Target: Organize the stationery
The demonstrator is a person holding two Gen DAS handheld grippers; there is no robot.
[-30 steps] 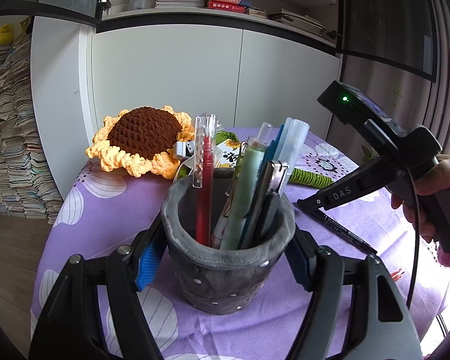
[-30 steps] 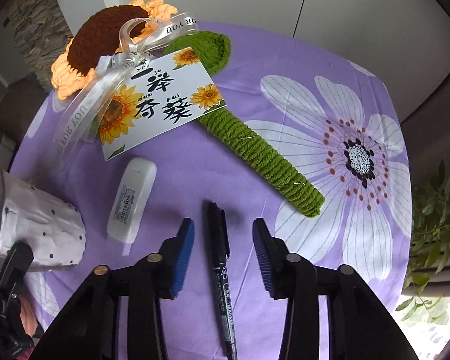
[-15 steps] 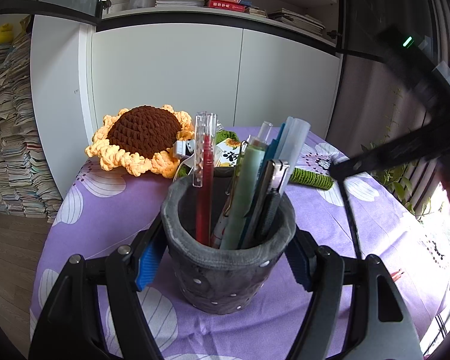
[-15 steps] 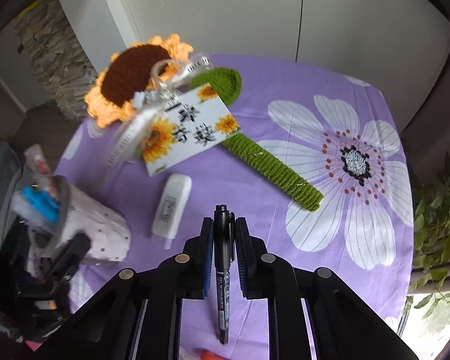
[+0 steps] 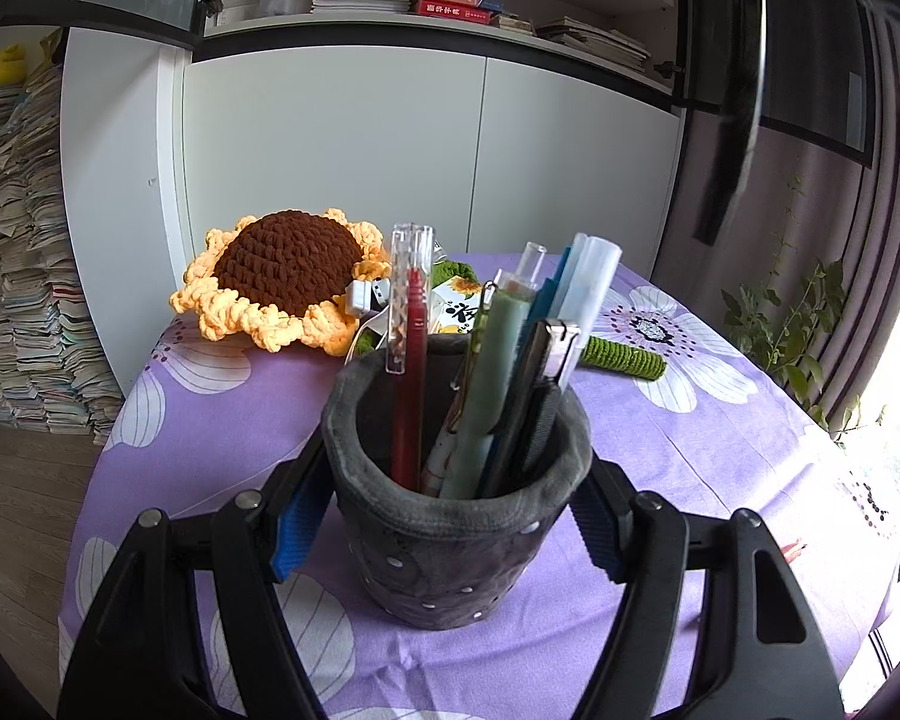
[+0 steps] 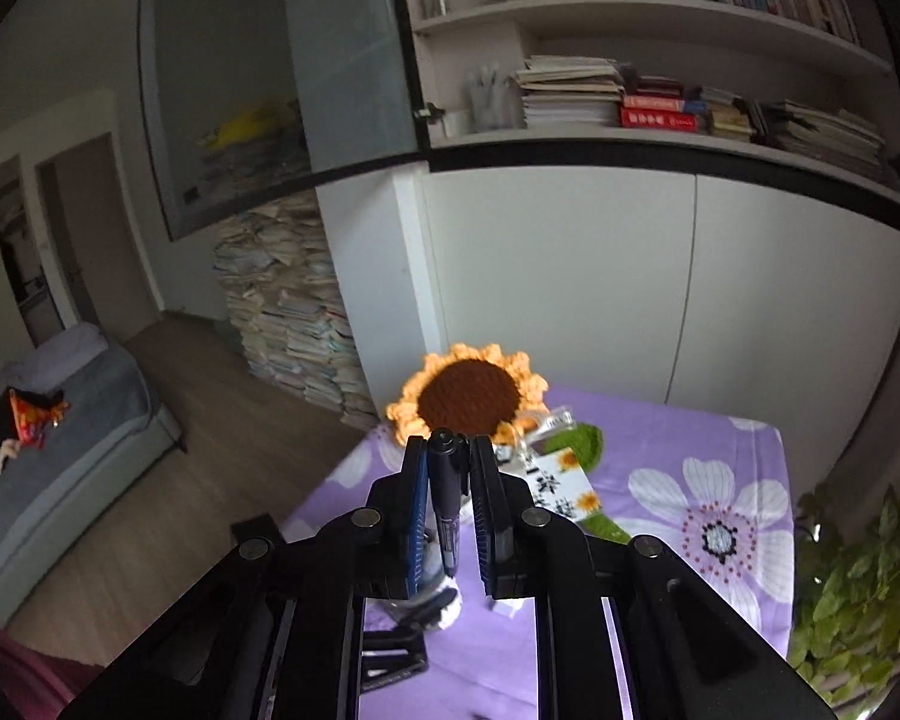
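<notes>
The marker (image 6: 447, 498) is light, stiff and a bit slick, pinched mid-barrel in the closed right claw (image 6: 447, 501) above the counter (image 6: 678, 450). The soft cup (image 5: 456, 516) is squeezed by the left claw (image 5: 450, 516).

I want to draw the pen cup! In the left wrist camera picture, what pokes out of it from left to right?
In the grey pen cup: clear-capped red pen → pale green pen → black pen with a silver clip.
</notes>
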